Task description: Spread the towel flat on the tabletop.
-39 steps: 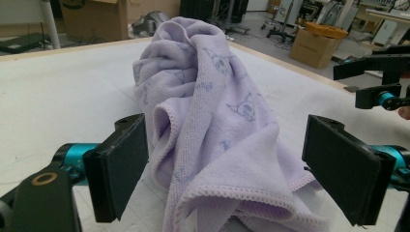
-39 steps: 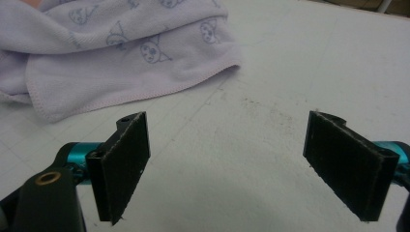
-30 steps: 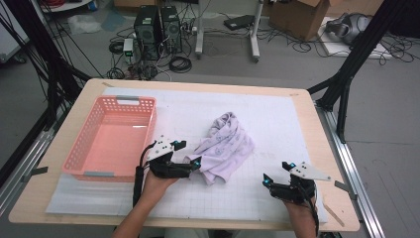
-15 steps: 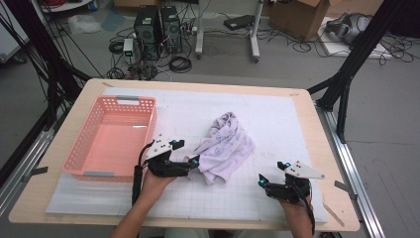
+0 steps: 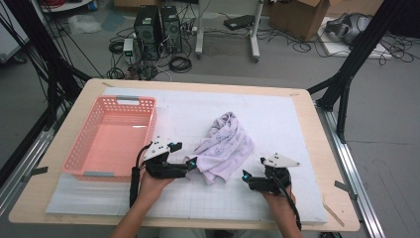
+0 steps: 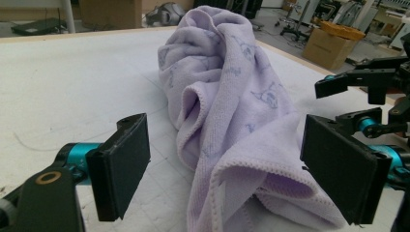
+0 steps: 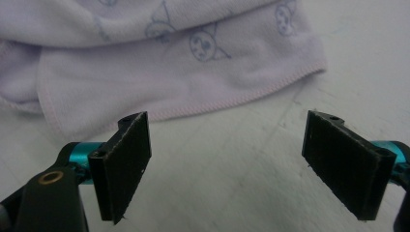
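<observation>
Looks like the grab-the-towel step. The lilac towel [image 5: 225, 147] lies crumpled mid-table, a bit toward the near edge, with the pink basket [image 5: 110, 140] off by the left edge. Left claw [image 6: 227, 174] is spread wide with a towel fold sitting right between the jaws, not pinched yet. Right claw [image 7: 225, 164] is wide open too, holding nothing, just short of the towel's hem over bare mat. My guess: next move is left squeezing shut on that fold while right slides forward to the hem.
</observation>
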A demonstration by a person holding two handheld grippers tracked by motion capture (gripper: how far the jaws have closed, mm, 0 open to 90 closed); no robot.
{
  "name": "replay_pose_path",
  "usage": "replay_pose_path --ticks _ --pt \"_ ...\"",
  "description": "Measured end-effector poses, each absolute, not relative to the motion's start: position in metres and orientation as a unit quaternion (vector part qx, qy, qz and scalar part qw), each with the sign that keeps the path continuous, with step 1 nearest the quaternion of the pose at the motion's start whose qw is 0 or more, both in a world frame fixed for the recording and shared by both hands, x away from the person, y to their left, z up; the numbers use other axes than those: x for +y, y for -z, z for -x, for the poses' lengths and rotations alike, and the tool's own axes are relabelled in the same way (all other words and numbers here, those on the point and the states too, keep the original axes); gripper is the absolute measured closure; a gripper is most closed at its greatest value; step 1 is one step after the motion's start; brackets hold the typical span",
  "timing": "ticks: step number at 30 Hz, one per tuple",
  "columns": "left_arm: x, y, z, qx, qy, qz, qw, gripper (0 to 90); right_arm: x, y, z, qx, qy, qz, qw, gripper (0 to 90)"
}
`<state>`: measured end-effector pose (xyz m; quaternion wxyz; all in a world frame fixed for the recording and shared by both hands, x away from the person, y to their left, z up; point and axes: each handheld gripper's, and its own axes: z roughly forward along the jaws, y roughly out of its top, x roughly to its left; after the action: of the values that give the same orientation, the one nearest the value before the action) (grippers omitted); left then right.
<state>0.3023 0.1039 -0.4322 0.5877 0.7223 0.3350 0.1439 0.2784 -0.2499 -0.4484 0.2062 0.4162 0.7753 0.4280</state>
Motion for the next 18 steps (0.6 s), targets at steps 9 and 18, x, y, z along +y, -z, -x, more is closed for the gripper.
replay_pose_path --ticks 9,18 --pt "0.106 0.432 -0.303 0.339 -0.145 -0.720 0.588 19.3 -0.206 0.451 -0.300 0.809 -0.402 -0.396 0.166 26.9" --pt "0.108 0.432 -0.303 0.339 -0.143 -0.721 0.587 21.2 -0.205 0.447 -0.302 0.829 -0.377 -0.380 0.164 84.2"
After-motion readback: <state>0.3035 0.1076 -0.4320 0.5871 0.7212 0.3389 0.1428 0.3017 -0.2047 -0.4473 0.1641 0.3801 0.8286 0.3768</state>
